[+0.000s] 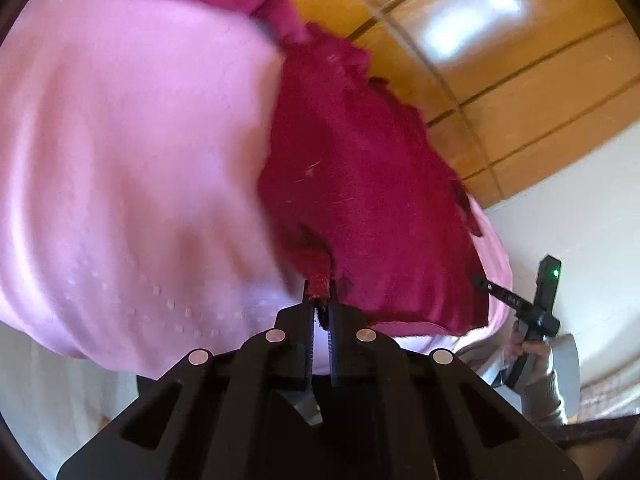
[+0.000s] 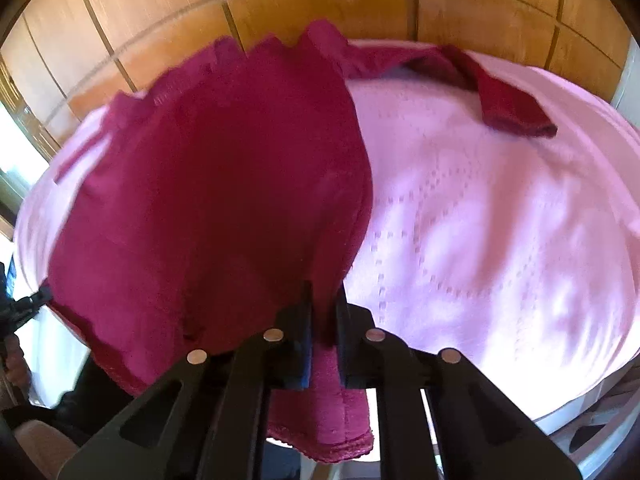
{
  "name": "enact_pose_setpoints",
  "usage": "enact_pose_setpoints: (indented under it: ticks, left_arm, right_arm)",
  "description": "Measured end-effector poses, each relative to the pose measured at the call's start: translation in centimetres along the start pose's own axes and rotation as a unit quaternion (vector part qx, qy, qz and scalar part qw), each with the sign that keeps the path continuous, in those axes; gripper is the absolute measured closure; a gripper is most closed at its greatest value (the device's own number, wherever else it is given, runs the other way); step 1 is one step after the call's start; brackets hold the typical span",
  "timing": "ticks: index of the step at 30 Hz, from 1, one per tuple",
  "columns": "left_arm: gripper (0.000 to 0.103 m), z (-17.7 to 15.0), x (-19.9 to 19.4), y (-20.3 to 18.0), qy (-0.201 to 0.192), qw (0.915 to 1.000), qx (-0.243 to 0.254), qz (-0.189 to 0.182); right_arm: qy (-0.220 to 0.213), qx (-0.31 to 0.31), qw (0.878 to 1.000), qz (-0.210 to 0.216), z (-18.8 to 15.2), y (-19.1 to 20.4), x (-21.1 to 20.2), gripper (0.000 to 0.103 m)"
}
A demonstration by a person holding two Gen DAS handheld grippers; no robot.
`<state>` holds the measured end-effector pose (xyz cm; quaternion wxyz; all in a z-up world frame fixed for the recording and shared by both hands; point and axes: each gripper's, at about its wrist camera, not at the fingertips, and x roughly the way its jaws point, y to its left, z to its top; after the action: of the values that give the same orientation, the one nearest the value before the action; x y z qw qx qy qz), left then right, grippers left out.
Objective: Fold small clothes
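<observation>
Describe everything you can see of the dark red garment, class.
The dark red garment is small, of soft knit-looking cloth with a scalloped lace edge. It is held up by two corners, drooping over the pink cloth. The left claw and the right claw are each shut on an edge.

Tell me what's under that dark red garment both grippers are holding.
A pink cloth lies under the dark red garment, spread over a round surface. The left gripper and right gripper pinch its near edge. Whatever lies beneath the garment's middle is covered.
</observation>
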<state>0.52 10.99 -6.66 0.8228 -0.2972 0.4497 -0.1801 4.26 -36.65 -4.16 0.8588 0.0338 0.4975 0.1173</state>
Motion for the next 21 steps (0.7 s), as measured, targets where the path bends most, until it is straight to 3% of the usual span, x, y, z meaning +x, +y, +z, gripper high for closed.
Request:
enact_pose_setpoints:
  ticks: [5,10,14,16,17,18,19,20,21]
  left_arm:
    - [0.099,-1.4,-4.2,-2.0,-0.012,0.9989,0.044,-0.006]
    - [0.099,-3.8,-2.2,0.1,0.046,0.9973,0.015,0.055]
    - [0.099,-3.8,-0.5,1.5,0.064,0.9941,-0.003,0.088]
    - [0.099,-3.1,-0.4,1.4,0.061,0.9947,0.000,0.083]
    - [0.099,-2.6,-0.7,1.2,0.055,0.9944,0.009,0.089]
    - [0.099,-2.5,-1.4,1.2,0.047,0.9944,0.014,0.093]
    - [0.099,-1.6,-1.8,1.6,0.031,0.9953,0.012,0.091]
    - [0.096,-1.0,-2.3,2.1,0.019,0.9959,0.005,0.089]
    - [0.082,-0.3,-2.6,2.5,0.004,0.9958,-0.006,0.092]
  right_arm:
    - [-0.038,0.011,0.999,0.031,-0.6,-0.7,-4.1,0.096]
    - [0.030,0.012,0.999,0.003,-3.9,-1.0,-0.9,0.097]
    - [0.038,0.011,0.999,-0.010,-4.5,-0.9,0.2,0.096]
    - [0.042,-0.003,0.999,-0.012,-4.1,-0.4,-0.1,0.091]
    - [0.043,-0.010,0.999,-0.014,-3.8,-0.1,-0.3,0.082]
    - [0.039,-0.017,0.999,-0.021,-3.6,0.1,-0.6,0.061]
    - [0.025,-0.023,0.999,-0.033,-3.1,0.3,-1.2,0.053]
    - [0.013,-0.024,0.999,-0.039,-2.8,0.3,-1.7,0.049]
    - [-0.003,-0.028,0.999,-0.042,-1.9,0.7,-2.1,0.048]
